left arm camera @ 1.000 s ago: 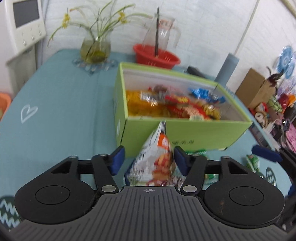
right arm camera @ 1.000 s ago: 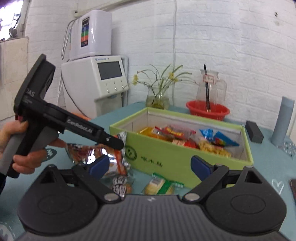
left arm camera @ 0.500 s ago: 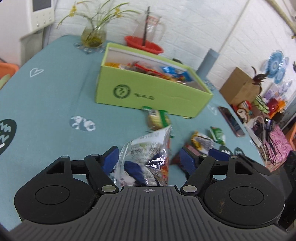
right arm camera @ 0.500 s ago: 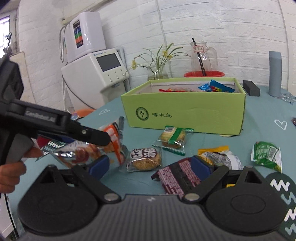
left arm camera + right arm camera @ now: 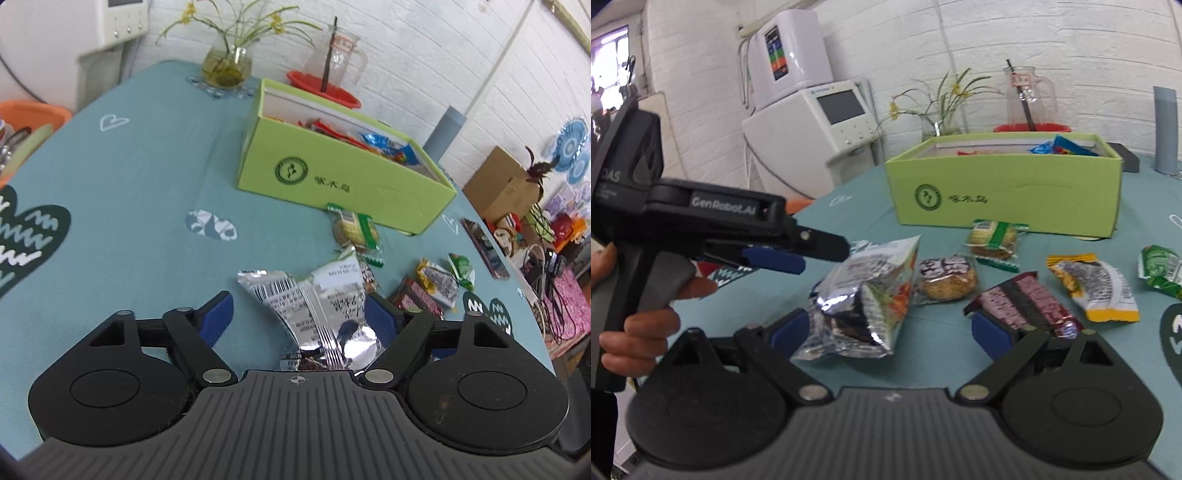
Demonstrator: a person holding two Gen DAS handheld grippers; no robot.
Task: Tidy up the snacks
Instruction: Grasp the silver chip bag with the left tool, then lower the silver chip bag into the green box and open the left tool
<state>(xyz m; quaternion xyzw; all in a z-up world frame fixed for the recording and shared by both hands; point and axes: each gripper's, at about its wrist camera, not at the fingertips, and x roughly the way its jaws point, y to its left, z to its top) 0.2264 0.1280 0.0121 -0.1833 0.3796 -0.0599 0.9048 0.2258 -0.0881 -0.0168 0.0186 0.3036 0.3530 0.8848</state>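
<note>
1. Box (image 5: 343, 181): lime green, dark green round logo.
2. Tablecloth (image 5: 122, 192): teal, white hearts, dark zigzag hearts.
3. Bag (image 5: 317, 306) between left fingers: silver foil, barcode.
4. Finger pads (image 5: 218, 314): blue.

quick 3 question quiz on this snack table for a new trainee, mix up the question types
1. True or false: the silver snack bag is already inside the green box.
2. Which packet lies closest to the box's front wall?
A. green-and-yellow cracker packet
B. maroon bar
C. yellow packet
3. Fill in: the left gripper's jaws are ____ around the silver bag.

Key
1. False. It lies on the teal tablecloth, in front of the box.
2. A
3. Opening; the pad on the camera's left stands clear of the bag. The right gripper is open too.
</note>
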